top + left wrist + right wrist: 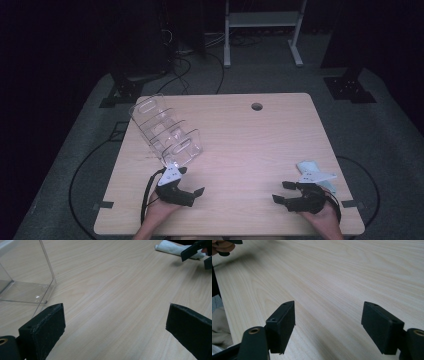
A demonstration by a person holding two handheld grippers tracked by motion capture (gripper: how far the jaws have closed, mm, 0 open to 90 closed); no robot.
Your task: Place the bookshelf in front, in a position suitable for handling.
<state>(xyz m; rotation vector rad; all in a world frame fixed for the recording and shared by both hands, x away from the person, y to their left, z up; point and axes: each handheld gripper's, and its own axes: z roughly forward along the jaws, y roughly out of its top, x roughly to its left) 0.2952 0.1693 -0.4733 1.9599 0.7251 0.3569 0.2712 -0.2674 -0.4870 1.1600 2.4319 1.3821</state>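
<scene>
Wooden table (240,145) under dim light. We hold the left gripper (192,192) just beside the clear rack (165,132), the right gripper (282,192) near the cloth (310,167); both jaws apart, empty.

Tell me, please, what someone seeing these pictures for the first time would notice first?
Probably the clear plastic rack, standing on the left side of the pale wooden table. Next, the two black grippers held near the front edge: the left gripper just in front of the rack, the right gripper beside a white folded cloth, both open and empty.
</scene>
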